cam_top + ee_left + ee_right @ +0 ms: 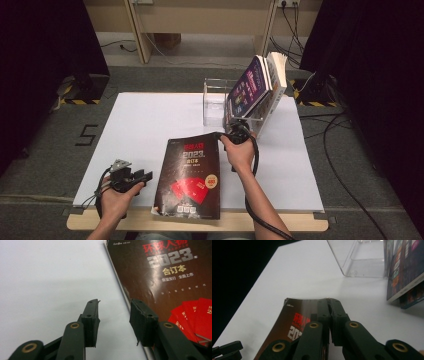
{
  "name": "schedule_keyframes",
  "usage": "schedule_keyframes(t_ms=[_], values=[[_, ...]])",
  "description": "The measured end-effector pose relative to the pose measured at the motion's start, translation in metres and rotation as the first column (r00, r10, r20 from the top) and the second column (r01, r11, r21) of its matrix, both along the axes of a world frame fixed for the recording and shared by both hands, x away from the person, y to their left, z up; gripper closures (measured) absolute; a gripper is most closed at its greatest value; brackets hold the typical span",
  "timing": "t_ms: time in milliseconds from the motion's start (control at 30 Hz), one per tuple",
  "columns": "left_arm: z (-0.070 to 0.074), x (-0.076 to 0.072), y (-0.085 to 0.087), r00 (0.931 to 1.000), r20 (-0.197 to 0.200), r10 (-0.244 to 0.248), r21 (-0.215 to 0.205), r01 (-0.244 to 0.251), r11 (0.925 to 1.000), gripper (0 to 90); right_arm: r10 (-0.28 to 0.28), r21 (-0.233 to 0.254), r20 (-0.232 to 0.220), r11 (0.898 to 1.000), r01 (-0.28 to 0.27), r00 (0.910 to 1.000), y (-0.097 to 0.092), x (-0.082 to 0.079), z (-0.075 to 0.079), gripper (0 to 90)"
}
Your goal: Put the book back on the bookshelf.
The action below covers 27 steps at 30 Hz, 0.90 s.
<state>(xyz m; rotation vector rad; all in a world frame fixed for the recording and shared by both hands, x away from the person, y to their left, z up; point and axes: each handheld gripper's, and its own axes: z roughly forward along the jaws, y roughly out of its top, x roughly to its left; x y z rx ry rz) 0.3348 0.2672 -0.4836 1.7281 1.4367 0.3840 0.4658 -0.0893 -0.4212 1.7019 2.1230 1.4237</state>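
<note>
Pinching the top right corner of the book (192, 172), the right gripper (235, 131) has its jaws pressed on the cover; the book lies near the table's (140, 120) front edge. Just left of it, the left gripper (142, 176) rests with jaws spread, holding nothing

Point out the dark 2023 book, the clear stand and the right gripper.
dark 2023 book (192, 172), high view, middle of its cover.
clear stand (214, 100), high view, left wall.
right gripper (329, 305), right gripper view, its closed jaw tips.
</note>
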Motion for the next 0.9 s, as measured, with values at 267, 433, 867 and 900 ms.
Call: schedule_keyframes(t_ms=[267, 433, 867, 900], values=[[0.0, 0.0, -0.001, 0.9998, 0.019, 0.007, -0.004, -0.007, 1.0, 56.4, -0.027, 0.001, 0.095, 1.0, 0.027, 0.9951, -0.011, -0.012, 0.025, 88.2], [-0.001, 0.0, -0.001, 0.9998, 0.018, 0.007, -0.005, -0.007, 1.0, 56.2, -0.058, 0.011, 0.137, 0.998, 0.057, 0.9888, -0.022, -0.018, 0.041, 88.1], [-0.001, 0.001, -0.005, 0.9996, 0.027, -0.009, -0.001, 0.009, 1.0, 55.6, -0.151, 0.013, 0.261, 0.988, 0.153, 0.9535, -0.049, -0.03, 0.089, 88.2], [-0.001, 0.001, -0.005, 0.9996, 0.027, -0.009, -0.001, 0.009, 1.0, 55.7, -0.151, 0.013, 0.261, 0.988, 0.153, 0.9535, -0.049, -0.03, 0.089, 88.2]])
